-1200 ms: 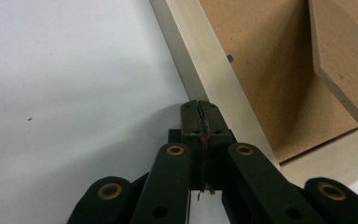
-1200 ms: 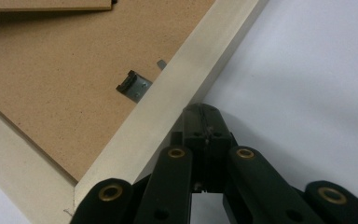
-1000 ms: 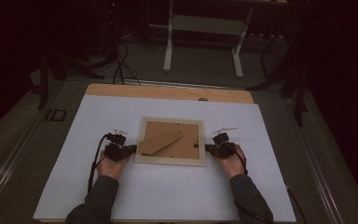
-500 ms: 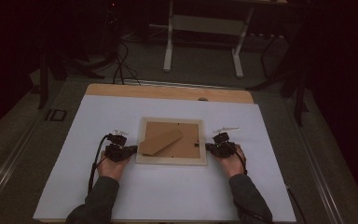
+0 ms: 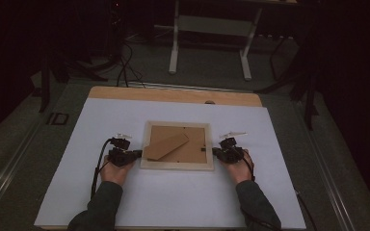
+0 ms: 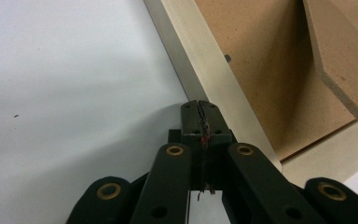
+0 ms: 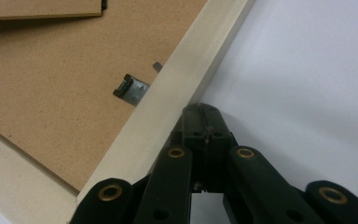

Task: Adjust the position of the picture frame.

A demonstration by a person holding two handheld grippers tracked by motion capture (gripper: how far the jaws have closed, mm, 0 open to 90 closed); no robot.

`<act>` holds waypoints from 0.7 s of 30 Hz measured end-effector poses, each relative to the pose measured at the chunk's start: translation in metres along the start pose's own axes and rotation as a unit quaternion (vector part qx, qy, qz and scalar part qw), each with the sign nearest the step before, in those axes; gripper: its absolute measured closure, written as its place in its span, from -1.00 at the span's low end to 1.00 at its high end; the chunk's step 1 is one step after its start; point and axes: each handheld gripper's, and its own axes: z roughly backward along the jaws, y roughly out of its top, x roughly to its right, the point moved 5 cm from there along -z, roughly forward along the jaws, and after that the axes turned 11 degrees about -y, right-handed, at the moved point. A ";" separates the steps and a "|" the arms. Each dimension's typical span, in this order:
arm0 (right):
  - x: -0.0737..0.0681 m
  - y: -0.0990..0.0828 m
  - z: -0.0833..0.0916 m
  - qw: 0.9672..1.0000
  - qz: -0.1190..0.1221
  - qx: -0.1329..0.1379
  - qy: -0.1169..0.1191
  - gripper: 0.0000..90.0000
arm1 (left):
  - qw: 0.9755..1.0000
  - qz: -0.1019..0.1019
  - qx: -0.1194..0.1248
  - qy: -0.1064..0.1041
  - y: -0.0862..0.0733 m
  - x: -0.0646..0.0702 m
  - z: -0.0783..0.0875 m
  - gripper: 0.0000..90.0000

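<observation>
Flanking picture frame (image 5: 177, 165) | left claw (image 5: 137, 154) clamped together, empty | right claw (image 5: 215, 151) clamped together, empty

Pale frame, brown back, white surface

The cream wooden picture frame (image 5: 177, 165) has a plain brown fibreboard backing (image 5: 198, 142); the white sheet-covered surface (image 5: 173, 202) is unpatterned; both black tools (image 5: 137, 154) (image 5: 215, 151) show brass-coloured rivets.

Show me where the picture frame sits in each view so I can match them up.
High view: picture frame lies face down mid-table, between both tools.
Left gripper view: its pale border runs diagonally past the shut left tool.
Right gripper view: border crosses diagonally beside the shut right tool.
Shared landmark: the brown backing board.
</observation>
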 end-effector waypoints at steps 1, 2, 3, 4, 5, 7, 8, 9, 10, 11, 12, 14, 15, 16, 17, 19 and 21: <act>0.000 0.000 0.000 1.000 0.001 -0.001 -0.001 1.00 | 1.000 -0.002 -0.002 0.000 0.000 0.000 0.000 1.00; 0.000 0.001 0.000 1.000 0.000 -0.001 -0.002 1.00 | 1.000 -0.004 -0.003 -0.001 0.000 0.001 0.000 1.00; 0.001 0.001 0.000 1.000 -0.001 -0.001 -0.004 1.00 | 1.000 -0.005 -0.004 -0.001 0.000 0.002 0.000 1.00; 0.002 0.001 -0.001 1.000 -0.005 0.001 -0.003 1.00 | 1.000 -0.005 -0.004 -0.001 -0.001 0.002 0.000 1.00; 0.002 0.001 -0.001 1.000 -0.009 0.001 -0.003 1.00 | 1.000 -0.006 -0.005 -0.003 -0.001 0.001 0.000 1.00; 0.001 0.001 -0.001 1.000 -0.011 0.002 -0.006 1.00 | 1.000 -0.003 -0.004 -0.009 0.000 0.000 0.000 1.00; 0.001 0.001 -0.001 1.000 -0.010 0.002 -0.006 1.00 | 1.000 -0.003 -0.003 -0.010 0.000 0.000 0.000 1.00; 0.002 0.001 -0.001 1.000 -0.011 0.002 -0.006 1.00 | 1.000 -0.002 -0.003 -0.008 0.000 0.000 0.000 1.00; 0.001 0.001 -0.001 1.000 -0.010 0.002 -0.006 1.00 | 1.000 -0.003 -0.004 -0.006 0.000 0.000 0.000 1.00; 0.001 0.001 -0.001 1.000 -0.010 0.001 -0.008 1.00 | 1.000 -0.003 -0.005 -0.005 0.000 0.000 -0.001 1.00; 0.001 0.001 0.000 1.000 -0.011 -0.002 -0.008 1.00 | 1.000 -0.004 -0.005 -0.004 0.001 0.000 -0.001 1.00; 0.000 0.001 0.000 1.000 -0.012 -0.003 -0.012 1.00 | 1.000 -0.005 -0.005 -0.005 0.002 0.000 -0.001 1.00; 0.000 0.001 0.000 1.000 -0.018 -0.003 -0.011 1.00 | 1.000 -0.005 -0.006 -0.006 0.002 -0.001 -0.001 1.00; 0.000 0.000 0.000 1.000 -0.024 -0.003 -0.011 1.00 | 1.000 -0.006 -0.006 -0.007 0.003 -0.001 -0.002 1.00; 0.000 0.000 0.000 1.000 -0.025 -0.003 -0.012 1.00 | 1.000 -0.007 -0.007 -0.005 0.003 -0.001 -0.002 1.00; -0.001 0.000 0.000 1.000 -0.026 -0.002 -0.014 1.00 | 1.000 -0.013 -0.011 0.002 0.004 0.000 -0.002 1.00; -0.001 -0.001 0.001 1.000 -0.026 -0.003 -0.014 1.00 | 1.000 -0.016 -0.014 0.004 0.005 0.000 -0.002 1.00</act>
